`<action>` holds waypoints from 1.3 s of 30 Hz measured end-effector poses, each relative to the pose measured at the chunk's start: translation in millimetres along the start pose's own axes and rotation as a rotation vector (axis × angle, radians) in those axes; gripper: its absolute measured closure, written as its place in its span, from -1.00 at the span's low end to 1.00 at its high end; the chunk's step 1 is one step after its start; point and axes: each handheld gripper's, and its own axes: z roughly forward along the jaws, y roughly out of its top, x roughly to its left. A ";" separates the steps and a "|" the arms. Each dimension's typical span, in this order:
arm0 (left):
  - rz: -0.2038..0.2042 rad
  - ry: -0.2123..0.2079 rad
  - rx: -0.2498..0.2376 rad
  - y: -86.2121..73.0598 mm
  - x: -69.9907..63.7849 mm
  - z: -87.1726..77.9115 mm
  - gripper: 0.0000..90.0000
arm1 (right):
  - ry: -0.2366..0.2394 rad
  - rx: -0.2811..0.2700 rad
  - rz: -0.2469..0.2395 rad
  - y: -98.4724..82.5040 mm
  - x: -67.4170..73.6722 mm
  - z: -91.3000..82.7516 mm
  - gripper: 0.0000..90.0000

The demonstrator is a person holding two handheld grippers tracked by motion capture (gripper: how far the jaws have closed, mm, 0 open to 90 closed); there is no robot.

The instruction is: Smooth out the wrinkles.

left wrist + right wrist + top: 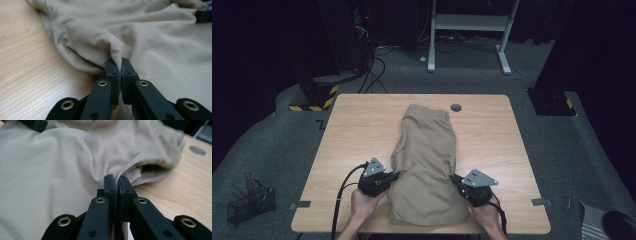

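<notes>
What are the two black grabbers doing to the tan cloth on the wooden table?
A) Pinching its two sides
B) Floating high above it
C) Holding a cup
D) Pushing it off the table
A: the left gripper and right gripper each have their fingers shut on a fold of the beige fabric garment, one at each side.

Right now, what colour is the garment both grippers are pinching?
Plain khaki tan, no pattern. The garment shows best in the high view, spread lengthwise on the wooden table.

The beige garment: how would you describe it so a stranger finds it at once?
Look at the wooden table. Down its middle lies the beige garment, folded and long, with the left gripper and right gripper pinching its side edges. It is the one soft thing; the small dark disc beyond it is hard.
</notes>
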 end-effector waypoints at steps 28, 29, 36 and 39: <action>-0.189 0.076 0.100 80.0 96.2 129.3 0.69 | -0.153 0.132 0.331 8.9 -97.7 102.1 0.86; -0.189 0.090 0.099 81.3 95.7 127.8 0.58 | -0.158 0.136 0.331 8.5 -98.1 103.1 0.78; -0.145 0.079 0.004 84.9 72.1 78.1 -0.24 | -0.203 0.088 0.351 10.4 -96.2 69.6 0.11; -0.099 0.050 -0.001 78.7 56.1 69.1 -0.33 | -0.246 0.064 0.318 11.7 -89.9 55.1 0.05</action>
